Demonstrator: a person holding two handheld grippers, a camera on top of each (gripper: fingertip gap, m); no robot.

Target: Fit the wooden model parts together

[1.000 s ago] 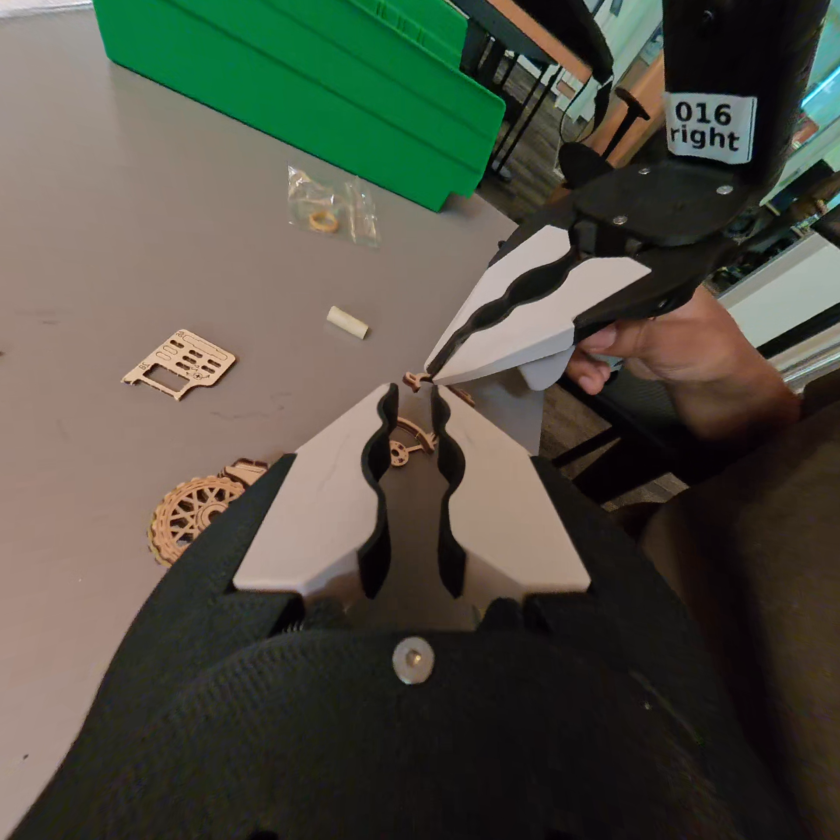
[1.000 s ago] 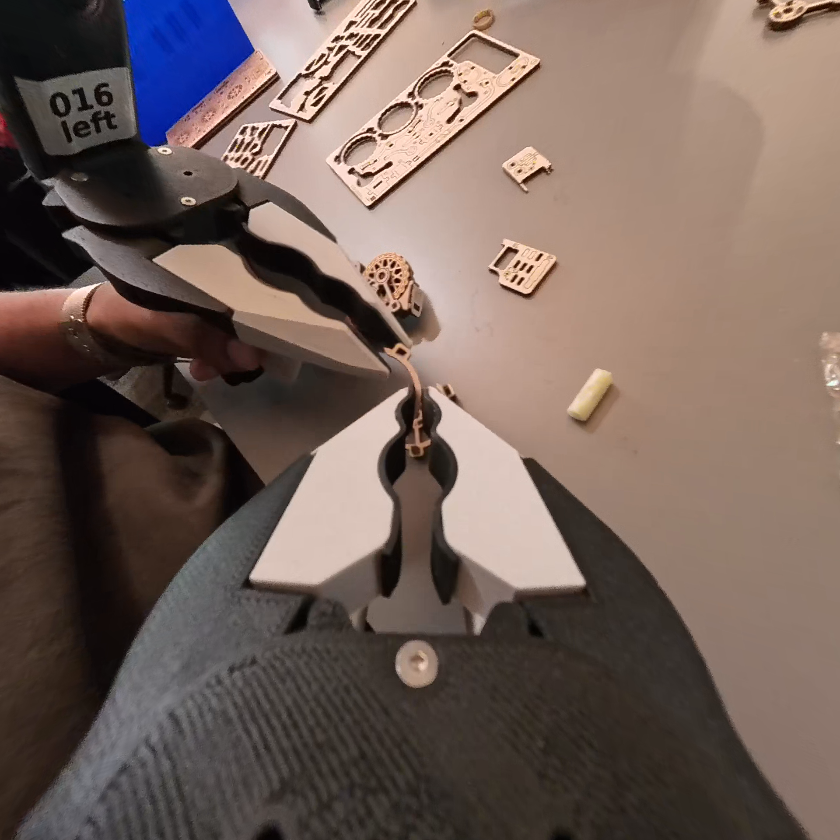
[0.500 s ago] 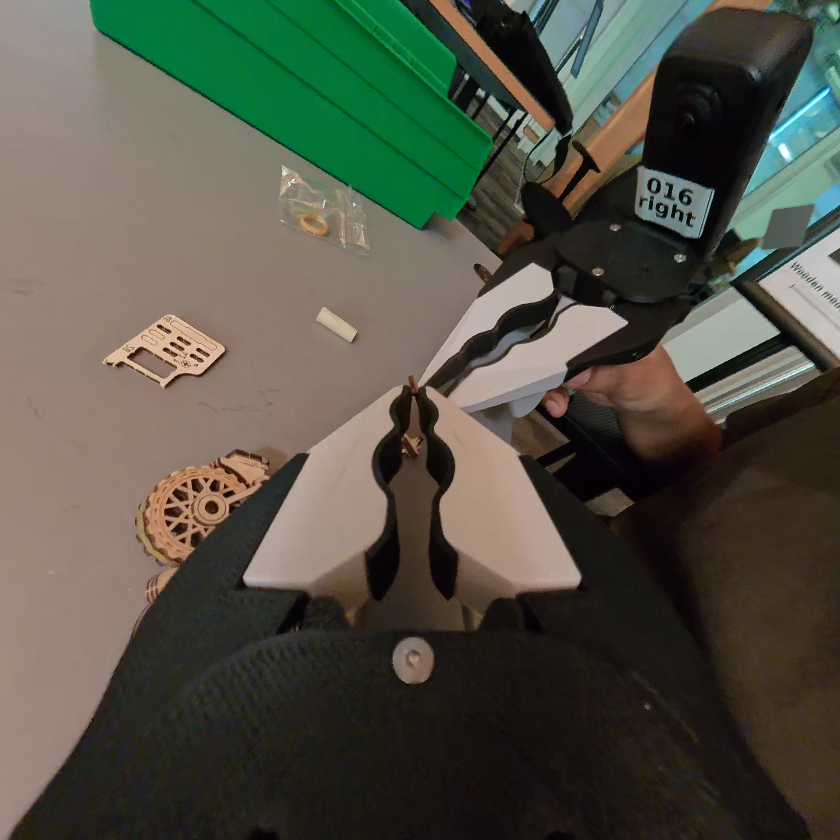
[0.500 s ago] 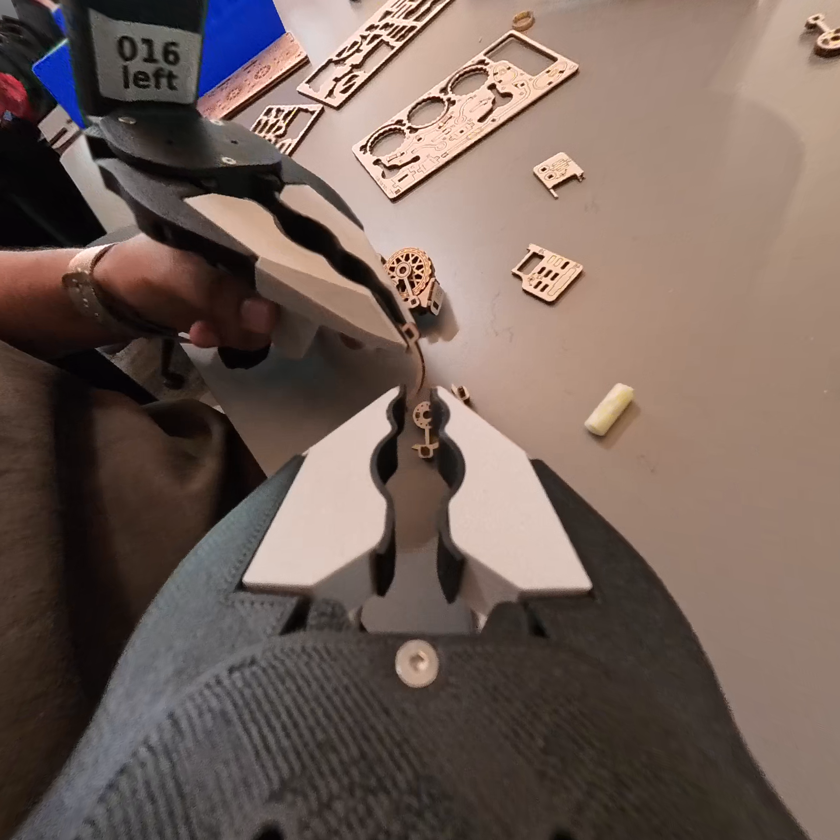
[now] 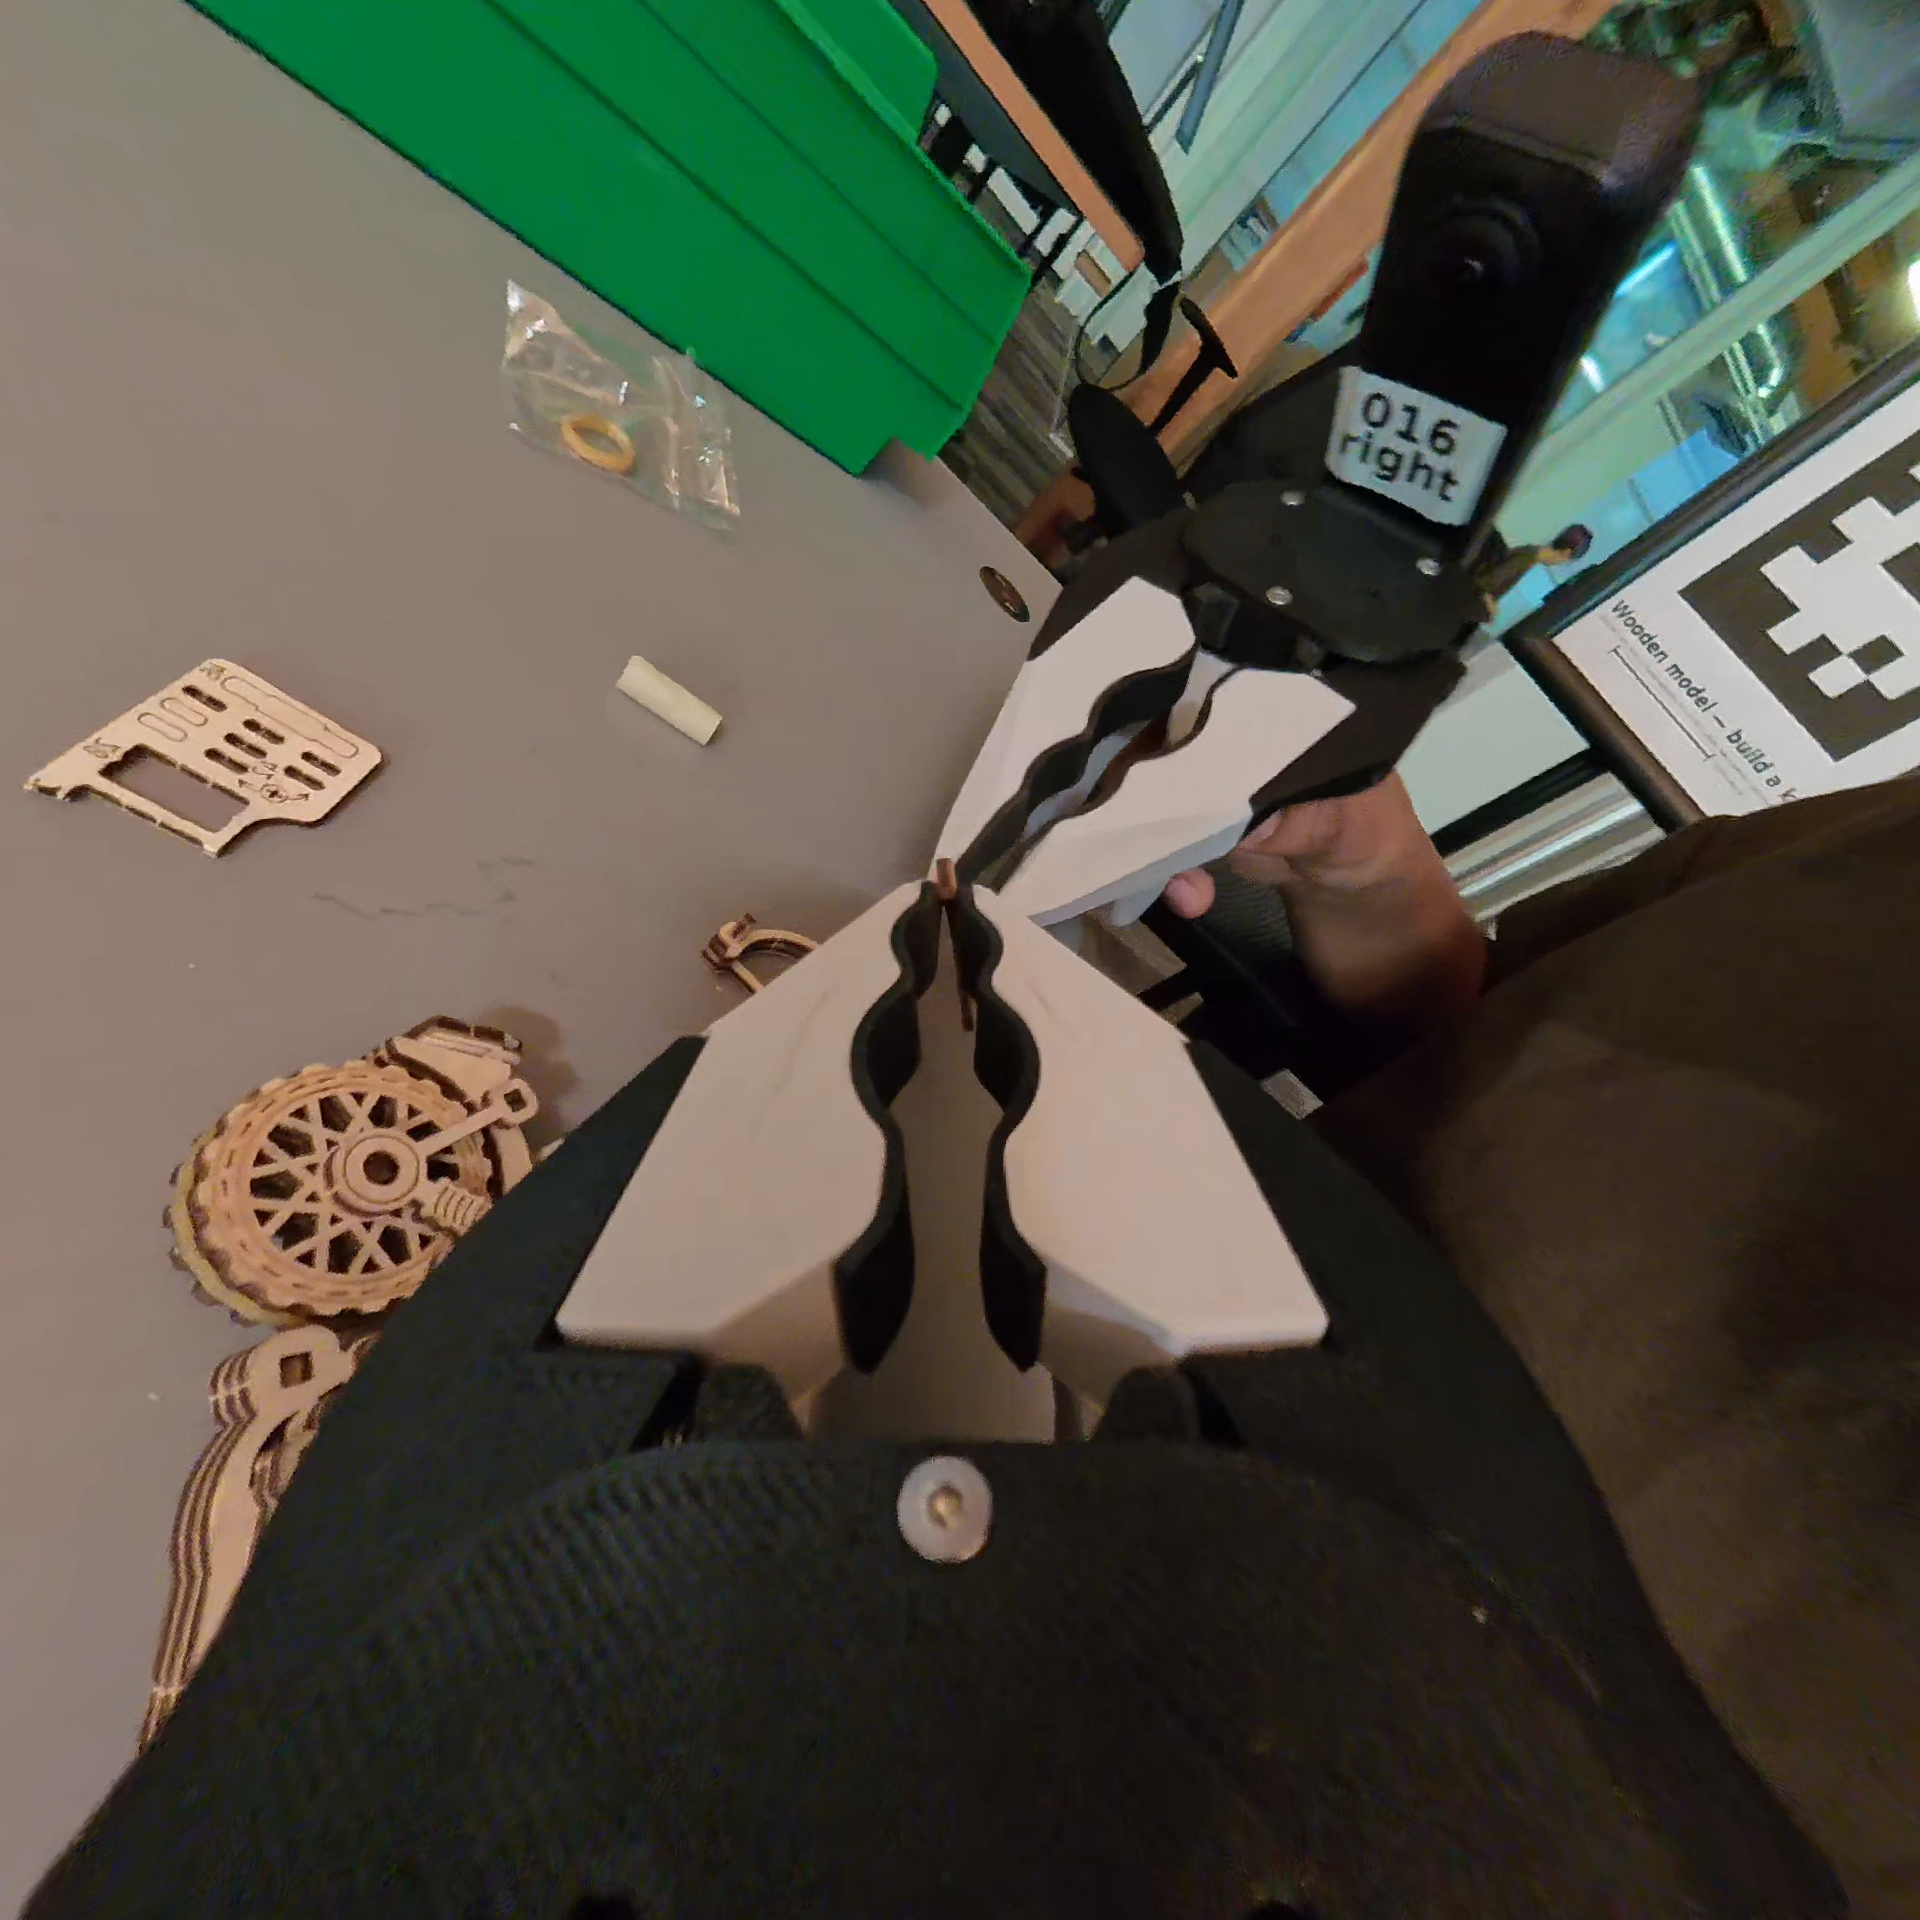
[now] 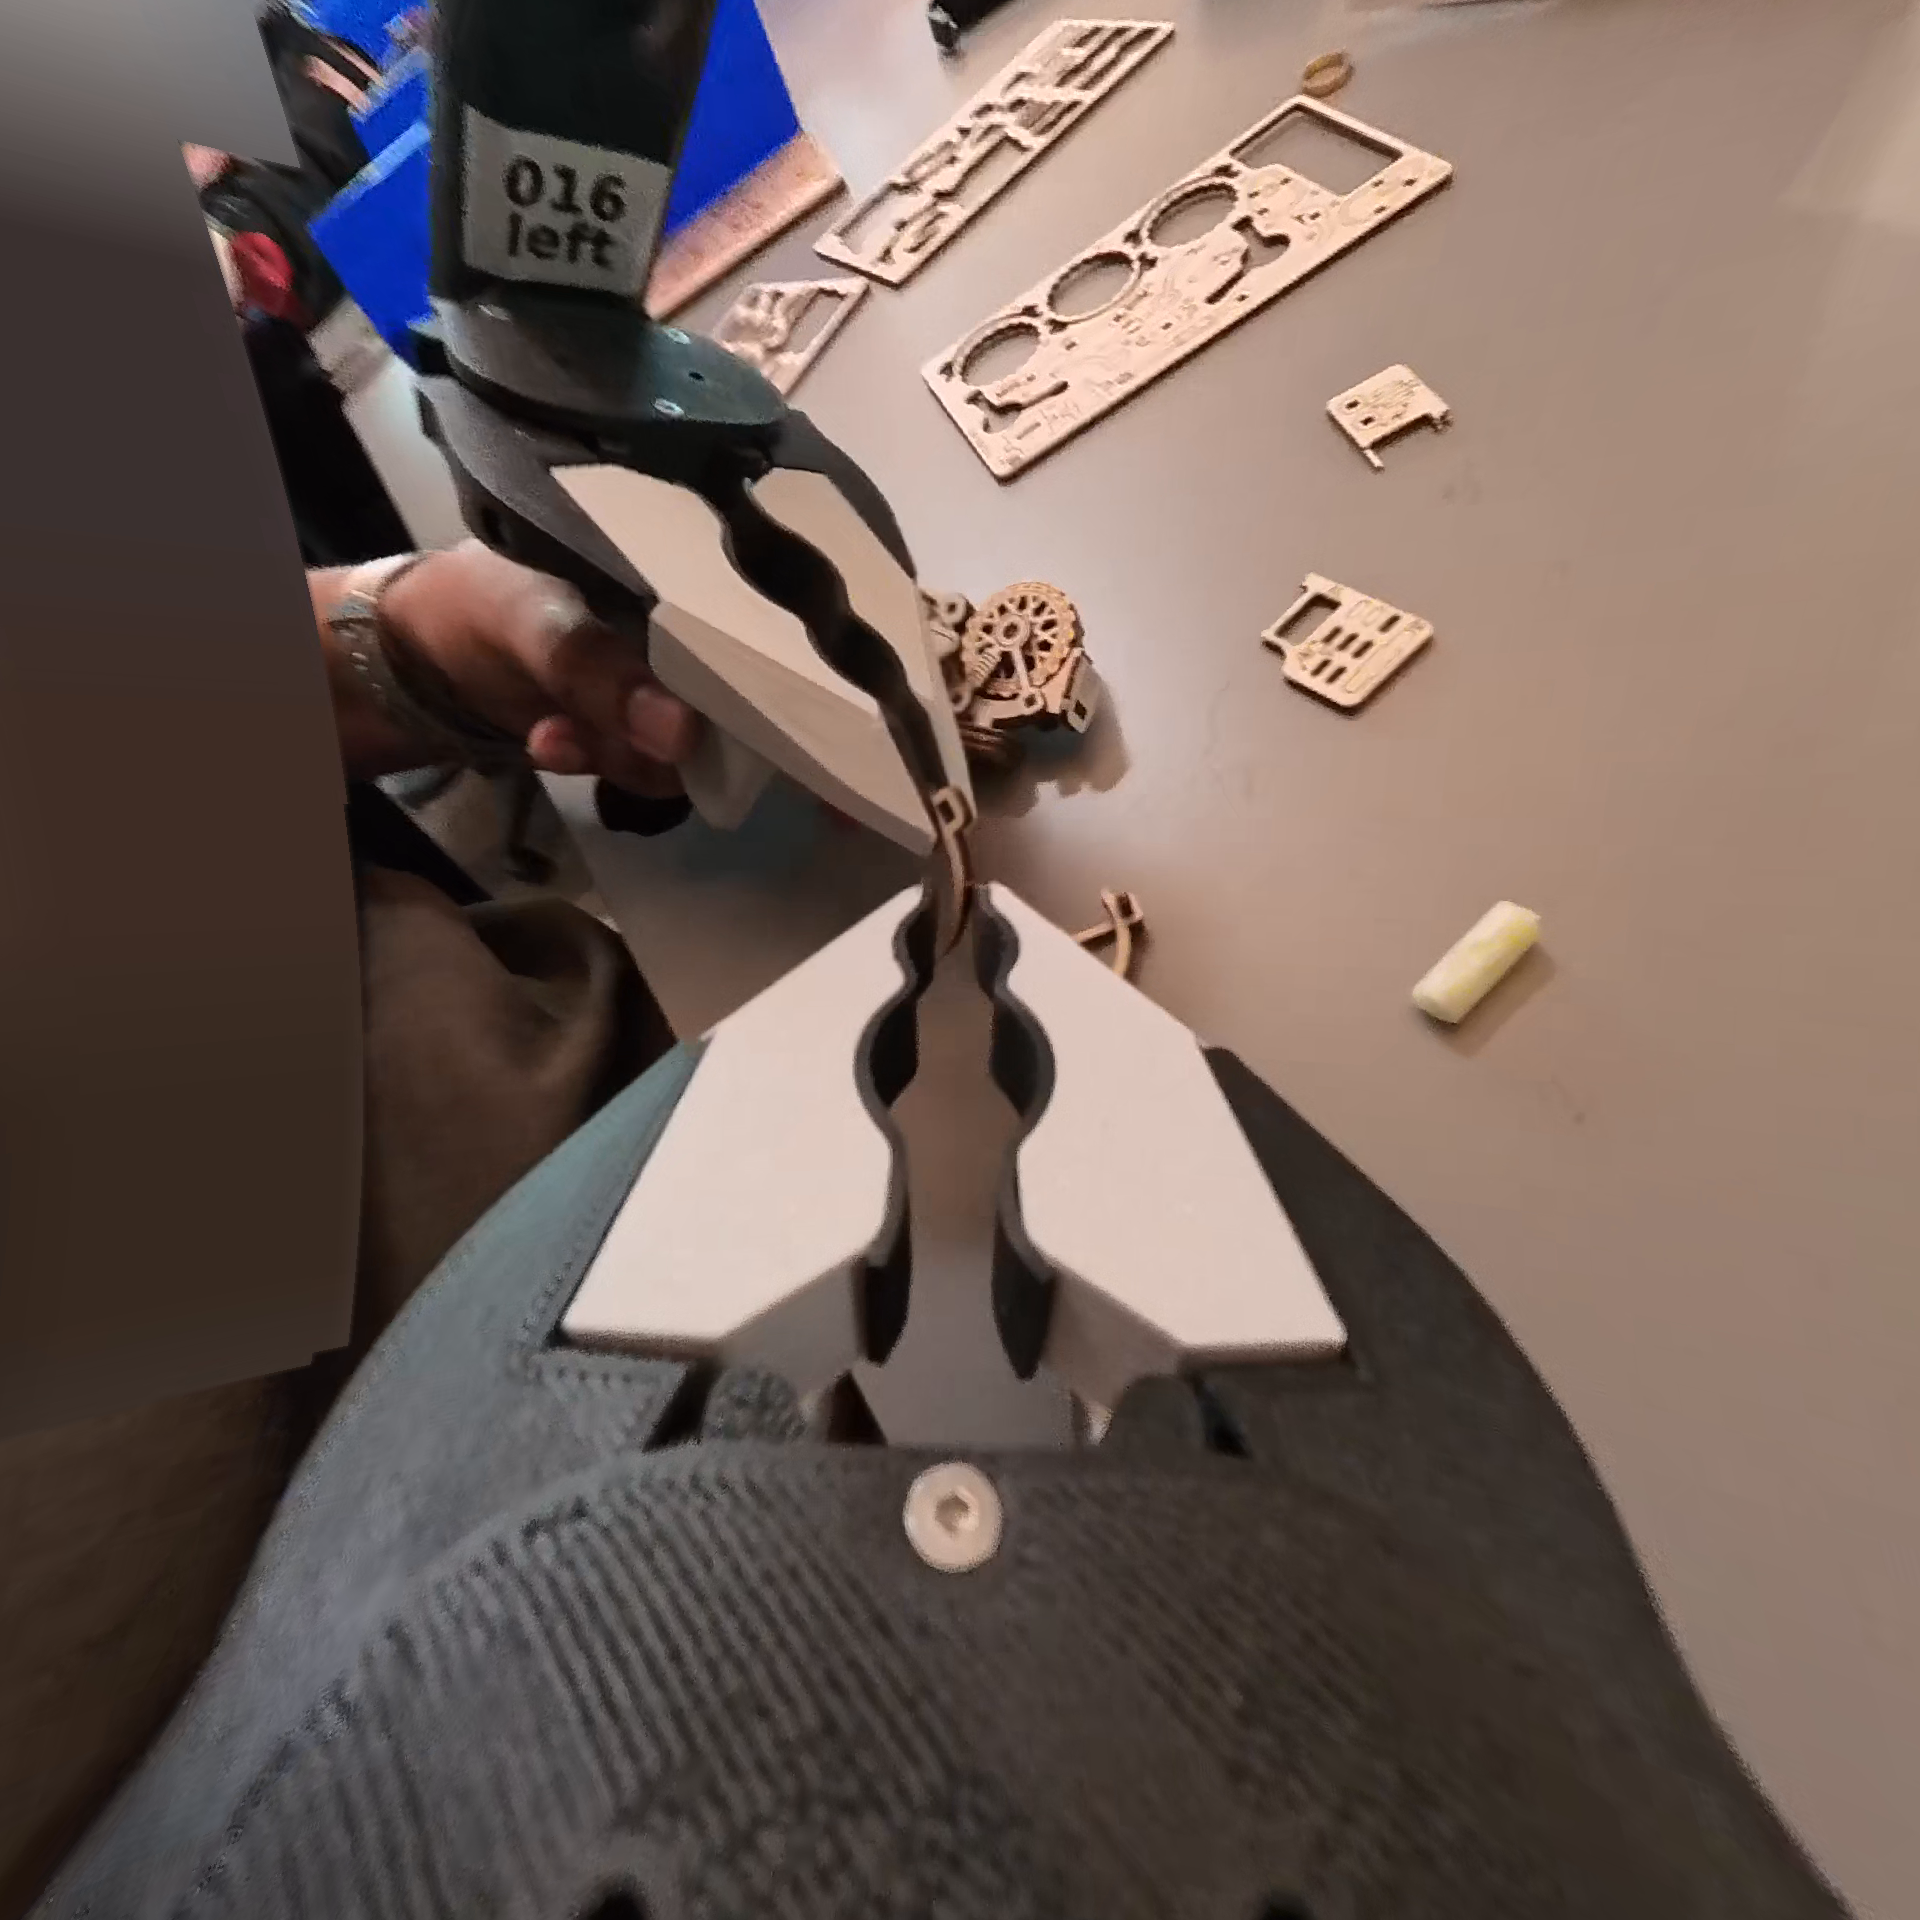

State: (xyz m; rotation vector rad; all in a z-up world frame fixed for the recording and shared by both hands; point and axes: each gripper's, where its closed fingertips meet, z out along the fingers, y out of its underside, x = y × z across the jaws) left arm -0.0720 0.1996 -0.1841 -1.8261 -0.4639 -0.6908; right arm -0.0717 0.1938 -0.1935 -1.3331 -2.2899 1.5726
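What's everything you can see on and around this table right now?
grey table: 1, under everything
green bin: 1, far edge
clear bag: 1, tan ring inside, near bin
pale cylinder: 1, off-white, mid-table
slotted panel: 1, tan, lying flat
wheel assembly: 1, tan, near edge
loose curved piece: 1, tan, by wheel assembly
punched sheets: several, tan, far side
held curved part: 1, tan, in mid-air
left tool: 1, black-white, shut on held curved part
right tool: 1, black-white, shut on it too
left hand: 1, gripping left tool
right hand: 1, gripping right tool
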